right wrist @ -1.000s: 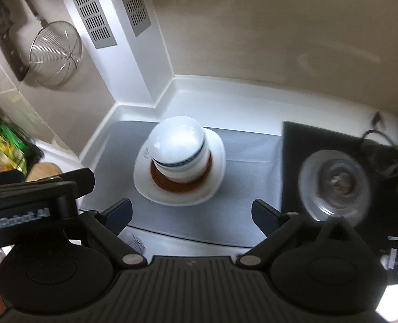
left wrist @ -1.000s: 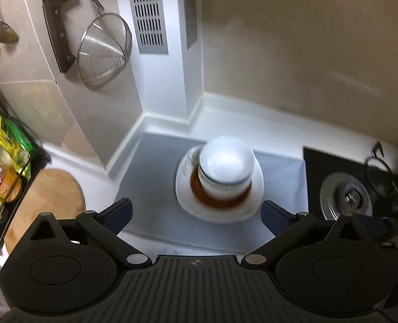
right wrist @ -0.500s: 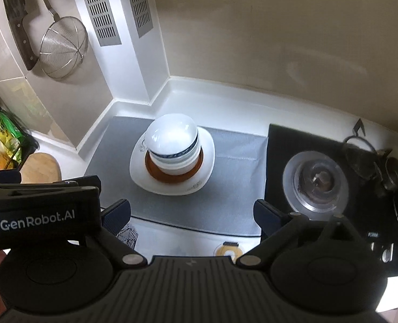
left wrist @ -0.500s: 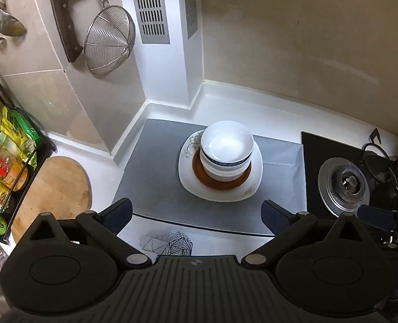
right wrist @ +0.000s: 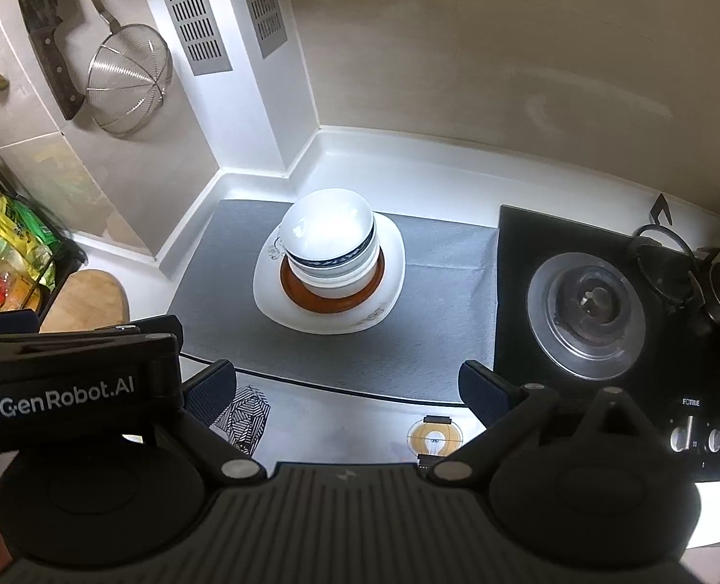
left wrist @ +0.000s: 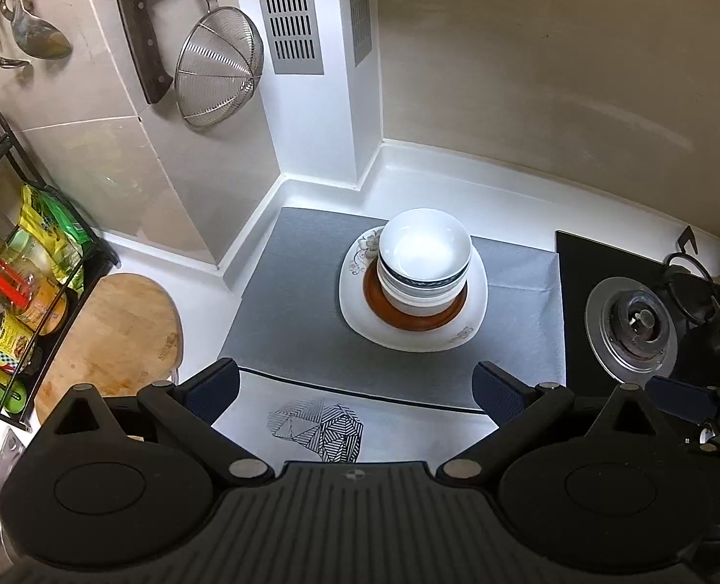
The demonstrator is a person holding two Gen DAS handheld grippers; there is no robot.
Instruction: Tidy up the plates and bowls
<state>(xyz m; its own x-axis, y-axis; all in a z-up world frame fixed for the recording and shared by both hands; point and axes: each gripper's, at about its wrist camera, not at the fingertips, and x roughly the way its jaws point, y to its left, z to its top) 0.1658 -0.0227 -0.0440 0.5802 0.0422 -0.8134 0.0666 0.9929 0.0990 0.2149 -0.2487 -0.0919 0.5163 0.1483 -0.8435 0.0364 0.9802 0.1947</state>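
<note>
Ahead of both spread, empty grippers, left gripper (left wrist: pixel 355 384) and right gripper (right wrist: pixel 348 384), nested bowls (left wrist: pixel 424 255) were stacked on a brown saucer (left wrist: pixel 411 316) and white plate (left wrist: pixel 411 292); glazed, heavy, breakable ware was judged best gripped at the rims.

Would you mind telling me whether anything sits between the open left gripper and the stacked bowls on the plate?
Nothing visible does: between the left gripper and the stacked bowls on the white plate lies only bare grey mat.
</note>
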